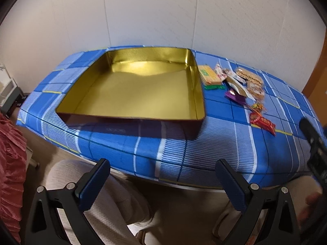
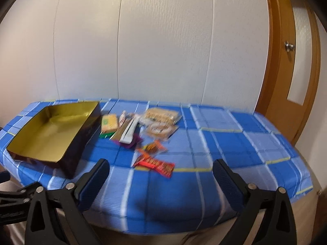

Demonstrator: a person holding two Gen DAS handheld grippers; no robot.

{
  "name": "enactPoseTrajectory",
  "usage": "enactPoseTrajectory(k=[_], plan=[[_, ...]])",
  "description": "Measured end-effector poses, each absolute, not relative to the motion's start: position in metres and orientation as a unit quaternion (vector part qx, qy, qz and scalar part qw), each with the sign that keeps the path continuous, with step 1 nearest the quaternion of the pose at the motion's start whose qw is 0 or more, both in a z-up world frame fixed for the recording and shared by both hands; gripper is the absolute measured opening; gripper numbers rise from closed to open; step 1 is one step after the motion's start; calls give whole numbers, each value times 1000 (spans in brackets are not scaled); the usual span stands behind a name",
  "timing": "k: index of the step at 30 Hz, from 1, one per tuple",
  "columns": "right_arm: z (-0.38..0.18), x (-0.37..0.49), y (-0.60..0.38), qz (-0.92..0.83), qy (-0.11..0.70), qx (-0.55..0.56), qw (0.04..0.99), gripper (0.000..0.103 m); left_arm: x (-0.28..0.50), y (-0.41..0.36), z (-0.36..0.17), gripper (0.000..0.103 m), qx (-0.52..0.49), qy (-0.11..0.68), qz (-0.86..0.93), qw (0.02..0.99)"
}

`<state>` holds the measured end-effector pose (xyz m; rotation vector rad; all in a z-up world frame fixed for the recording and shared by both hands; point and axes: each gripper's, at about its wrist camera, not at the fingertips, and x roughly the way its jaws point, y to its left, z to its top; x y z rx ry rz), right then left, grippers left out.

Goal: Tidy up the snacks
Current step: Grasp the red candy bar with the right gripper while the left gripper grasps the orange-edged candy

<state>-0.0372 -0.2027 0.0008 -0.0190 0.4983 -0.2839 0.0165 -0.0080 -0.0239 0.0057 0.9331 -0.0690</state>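
Note:
An empty tin [image 1: 196,94] with a gold inside and dark outside stands on the blue checked tablecloth [image 1: 122,149]; it also shows at the left of the right wrist view [image 2: 90,130]. Several wrapped snacks lie in a loose pile to its right: a yellow cracker pack [image 1: 209,74] [image 2: 109,123], clear biscuit packs [image 1: 250,79] [image 2: 161,118], a purple wrapper [image 1: 235,96], a white and gold packet [image 2: 127,131] and a red bar [image 1: 262,122] [image 2: 157,164]. My left gripper [image 1: 162,176] is open and empty, before the table's front edge. My right gripper [image 2: 160,176] is open and empty, near the red bar.
A white panelled wall [image 2: 163,51] runs behind the table. A wooden door [image 2: 290,61] stands at the right. The person's legs in beige trousers [image 1: 106,200] are below the table edge. Red fabric [image 1: 10,163] hangs at the left. The right gripper's body [image 1: 315,149] shows at the edge.

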Motion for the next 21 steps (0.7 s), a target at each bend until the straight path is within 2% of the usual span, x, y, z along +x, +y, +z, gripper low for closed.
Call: enactPoseTrajectory(k=[2,8,10,12,15,20,21], plan=[[-1,-35,-217,-125,237,-15,963,103,17,-7,-29,103,-10,455,-55,889],[-19,-5,-266,-87,331,19,939,101,16,-7,-48,103,-43,484,-98,869],[-26,10,-274,-63,363,17,929,89,15,-13,-52,103,-29,490,-97,866],[-34,22,-273,-42,386,-1,922,82,13,-17,-55,103,-20,497,-106,861],[-45,44,-270,13,415,-21,909,58,12,-20,-60,103,-36,508,-132,850],[-59,68,-256,69,439,-71,893,57,12,-27,-56,103,-24,498,-137,856],[-63,74,-256,77,448,-67,888,52,12,-29,-55,103,-16,497,-136,857]])
